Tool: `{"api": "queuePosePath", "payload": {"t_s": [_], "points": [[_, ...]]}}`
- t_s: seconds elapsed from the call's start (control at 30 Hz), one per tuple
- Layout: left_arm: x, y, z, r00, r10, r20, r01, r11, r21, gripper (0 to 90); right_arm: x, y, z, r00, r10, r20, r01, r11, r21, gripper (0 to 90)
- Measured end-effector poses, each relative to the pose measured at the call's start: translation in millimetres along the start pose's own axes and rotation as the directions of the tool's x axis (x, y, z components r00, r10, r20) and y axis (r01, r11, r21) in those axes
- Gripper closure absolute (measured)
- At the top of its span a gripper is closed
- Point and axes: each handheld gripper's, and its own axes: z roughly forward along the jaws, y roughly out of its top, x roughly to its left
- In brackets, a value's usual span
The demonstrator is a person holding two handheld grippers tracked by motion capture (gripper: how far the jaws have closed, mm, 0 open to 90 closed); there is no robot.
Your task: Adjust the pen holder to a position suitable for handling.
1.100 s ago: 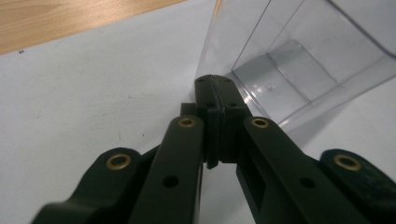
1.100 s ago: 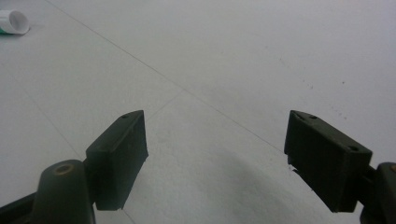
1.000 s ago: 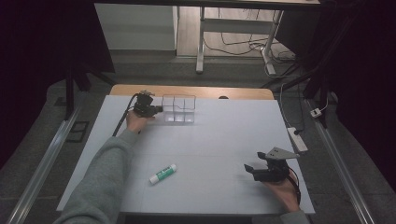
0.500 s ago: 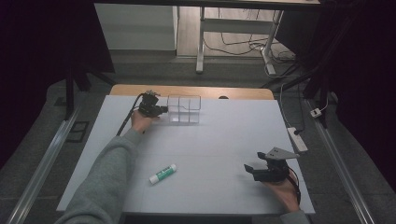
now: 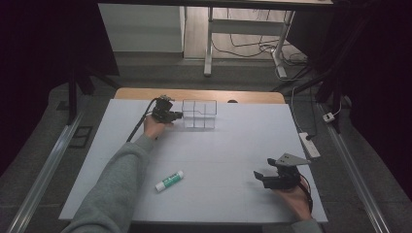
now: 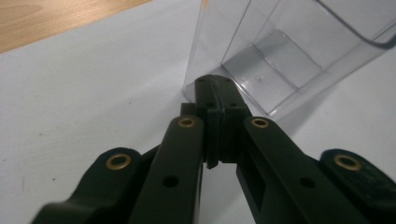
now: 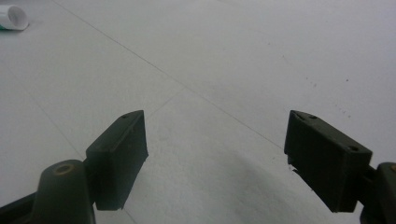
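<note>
Rightward slides the left claw (image 5: 176, 115) along the desk's (image 5: 233, 145) far edge, jaws pressed together, tips now against the clear plastic box (image 5: 199, 114). Right claw (image 5: 262, 177) hovers spread wide near the front; the glue stick (image 5: 169, 180) lies mid-front.

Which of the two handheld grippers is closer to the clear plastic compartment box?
Left. The left gripper, jaws shut, sits right at the clear plastic compartment box, its tips at the box's wall. The right gripper rests far off, near the table's front right corner.
</note>
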Motion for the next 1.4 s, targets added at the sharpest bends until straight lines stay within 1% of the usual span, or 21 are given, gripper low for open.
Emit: {"api": "queuePosePath", "payload": {"t_s": [0.17, 0.23, 0.33, 0.43, 0.5, 0.53, 0.63, 0.77, 0.83, 0.97, 1.03, 1.07, 1.13, 1.2, 1.3, 1.4], "points": [[-1.1, 0.3, 0.5, 1.0, -0.002, 0.004, 0.002, 1.0, -0.002, 88.6, -0.2, 0.0, -0.4, 1.0, -0.002, 0.001, 0.002, 1.0, 0.0, 20.2], [-1.5, 0.4, 0.6, 1.0, 0.005, -0.001, -0.005, 1.0, 0.0, 88.6, -0.1, 0.0, -0.3, 1.0, -0.004, 0.003, 0.004, 1.0, 0.002, 20.2], [-1.0, 0.4, 1.0, 1.0, 0.001, 0.002, -0.001, 1.0, -0.001, 88.6, -0.3, -0.1, -0.2, 1.0, -0.003, 0.0, 0.003, 1.0, 0.001, 20.2], [-0.9, -0.2, 2.1, 1.0, 0.007, -0.002, -0.007, 1.0, 0.005, 88.6, -0.4, -0.1, -0.3, 1.0, -0.002, 0.001, 0.002, 1.0, 0.002, 20.2], [-0.6, -0.9, 0.7, 0.9998, 0.018, 0.004, -0.018, 0.9998, 0.005, 88.6, -0.3, 0.0, -0.4, 1.0, -0.004, 0.004, 0.004, 1.0, 0.003, 20.2], [-0.5, -1.1, -0.9, 0.9998, 0.022, -0.003, -0.022, 0.9997, 0.009, 88.6, -0.3, 0.0, -0.6, 1.0, -0.003, 0.004, 0.003, 1.0, 0.001, 20.3], [-1.0, -2.5, -9.2, 0.9985, 0.05, -0.022, -0.049, 0.9987, 0.013, 88.6, -0.4, -0.1, -1.1, 1.0, -0.001, 0.002, 0.001, 1.0, -0.001, 20.2], [-4.1, -6.3, -25.3, 0.9978, 0.065, -0.01, -0.065, 0.9979, -0.001, 88.6, -0.2, 0.0, -1.4, 1.0, -0.001, 0.006, 0.001, 1.0, -0.002, 20.3], [-8.2, -8.8, -34.7, 0.9969, 0.078, 0.0, -0.078, 0.9969, -0.011, 88.0, 0.0, 0.2, -1.5, 1.0, -0.001, 0.007, 0.001, 1.0, -0.003, 20.3], [-18.0, -16.4, -55.4, 0.9937, 0.109, 0.023, -0.109, 0.9935, -0.034, 80.1, 0.0, 0.3, -1.5, 1.0, -0.001, 0.01, 0.001, 1.0, -0.006, 20.4], [-22.5, -21.0, -65.1, 0.9923, 0.118, 0.037, -0.117, 0.9922, -0.044, 73.1, -0.2, 0.4, -1.5, 0.9999, -0.001, 0.01, 0.002, 1.0, -0.005, 20.4], [-25.4, -23.9, -70.7, 0.9916, 0.124, 0.035, -0.123, 0.9913, -0.047, 68.2, -0.2, 0.5, -1.5, 0.9999, -0.001, 0.01, 0.001, 1.0, -0.006, 20.4], [-28.8, -27.7, -77.7, 0.9917, 0.123, 0.037, -0.121, 0.9915, -0.047, 59.4, -0.2, 0.5, -1.8, 0.9999, 0.001, 0.012, 0.0, 1.0, -0.008, 20.4], [-32.1, -32.1, -84.8, 0.992, 0.115, 0.053, -0.112, 0.9927, -0.044, 53.0, -0.4, 0.6, -2.5, 0.9998, 0.0, 0.02, 0.0, 1.0, -0.008, 20.4], [-38.0, -39.6, -96.4, 0.9911, 0.119, 0.06, -0.117, 0.9925, -0.035, 47.5, -0.1, 0.7, -2.8, 0.9999, 0.002, 0.015, -0.002, 1.0, -0.016, 20.5], [-42.4, -46.2, -107.1, 0.9898, 0.123, 0.073, -0.12, 0.9921, -0.037, 44.8, 0.4, 0.9, -2.8, 0.9998, -0.002, 0.018, 0.002, 1.0, -0.01, 20.5]]}}
